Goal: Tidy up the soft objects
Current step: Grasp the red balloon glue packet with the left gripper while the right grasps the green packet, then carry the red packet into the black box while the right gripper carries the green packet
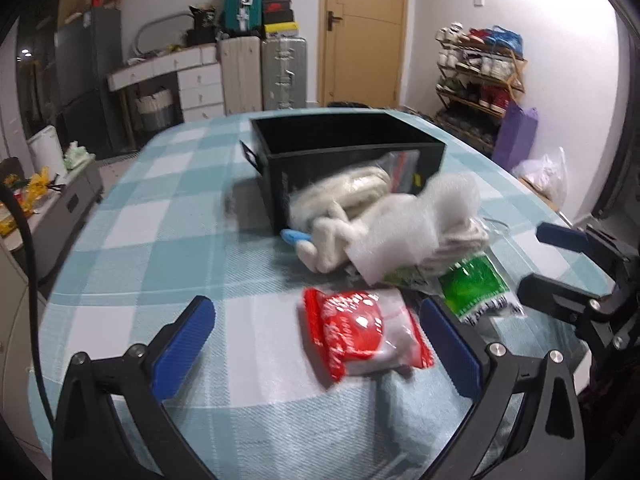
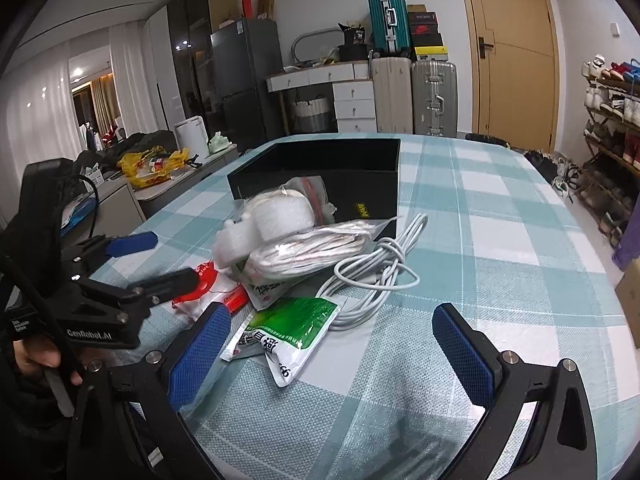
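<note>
Both tongs are spread and hold nothing: your left tongs (image 1: 316, 344) straddle the red tissue pack (image 1: 362, 334) on the bench (image 1: 160, 220), your right tongs (image 2: 332, 356) hover near the green packet (image 2: 294, 326). Near the black box (image 1: 344, 144), the red tissue pack looks light, squashy and slippery; pinch its middle.

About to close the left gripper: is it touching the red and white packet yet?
Cannot tell. In the left wrist view the red and white packet lies between the open left gripper fingers; motion blur hides any gap at the right finger.
</note>
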Demonstrator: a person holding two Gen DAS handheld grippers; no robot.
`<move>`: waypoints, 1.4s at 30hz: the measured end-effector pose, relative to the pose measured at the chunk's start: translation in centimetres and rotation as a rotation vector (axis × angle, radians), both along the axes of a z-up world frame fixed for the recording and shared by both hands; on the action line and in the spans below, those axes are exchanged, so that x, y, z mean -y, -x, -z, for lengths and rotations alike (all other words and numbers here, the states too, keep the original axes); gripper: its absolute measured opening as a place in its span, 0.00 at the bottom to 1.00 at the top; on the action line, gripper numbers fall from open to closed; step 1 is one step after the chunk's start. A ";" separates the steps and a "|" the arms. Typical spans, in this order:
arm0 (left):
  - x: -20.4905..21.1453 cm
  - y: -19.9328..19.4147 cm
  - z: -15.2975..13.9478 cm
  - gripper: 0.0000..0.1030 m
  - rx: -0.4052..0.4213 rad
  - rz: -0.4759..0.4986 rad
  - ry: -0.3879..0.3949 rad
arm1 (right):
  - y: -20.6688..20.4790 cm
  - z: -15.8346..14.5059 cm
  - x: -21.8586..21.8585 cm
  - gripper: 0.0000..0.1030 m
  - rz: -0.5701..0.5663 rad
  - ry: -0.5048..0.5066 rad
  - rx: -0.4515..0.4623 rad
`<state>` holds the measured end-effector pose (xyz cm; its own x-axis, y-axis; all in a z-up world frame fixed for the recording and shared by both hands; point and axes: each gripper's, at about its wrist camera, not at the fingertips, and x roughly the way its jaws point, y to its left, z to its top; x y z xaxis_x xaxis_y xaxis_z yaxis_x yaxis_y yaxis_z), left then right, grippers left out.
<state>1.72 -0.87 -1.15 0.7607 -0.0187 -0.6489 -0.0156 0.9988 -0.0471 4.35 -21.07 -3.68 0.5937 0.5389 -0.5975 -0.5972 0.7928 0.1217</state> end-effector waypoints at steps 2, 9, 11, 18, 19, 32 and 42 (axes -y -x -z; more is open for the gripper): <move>0.5 0.0 0.2 0.99 -0.011 0.015 -0.011 | -0.1 0.1 0.0 1.00 -0.003 -0.003 -0.005; 2.0 -0.6 1.0 0.87 -0.062 0.056 -0.049 | 0.0 0.4 -0.2 1.00 -0.017 -0.001 -0.011; 2.0 -0.7 1.3 0.84 -0.072 0.061 -0.048 | 0.1 0.5 -0.3 1.00 -0.019 0.001 -0.011; 1.9 -0.4 1.5 0.50 -0.090 0.108 0.001 | -0.1 0.6 -0.4 1.00 -0.025 -0.001 -0.022; 1.9 -0.3 1.4 0.49 -0.088 0.110 0.008 | -0.1 0.6 -0.4 1.00 -0.026 0.001 -0.024; -0.9 1.9 -0.8 0.48 0.011 0.079 0.092 | 0.3 1.7 -3.6 0.81 -0.119 0.072 -0.067; -1.7 1.8 -0.6 0.48 0.017 0.055 0.109 | -0.5 2.6 -5.1 0.55 -0.131 0.070 -0.132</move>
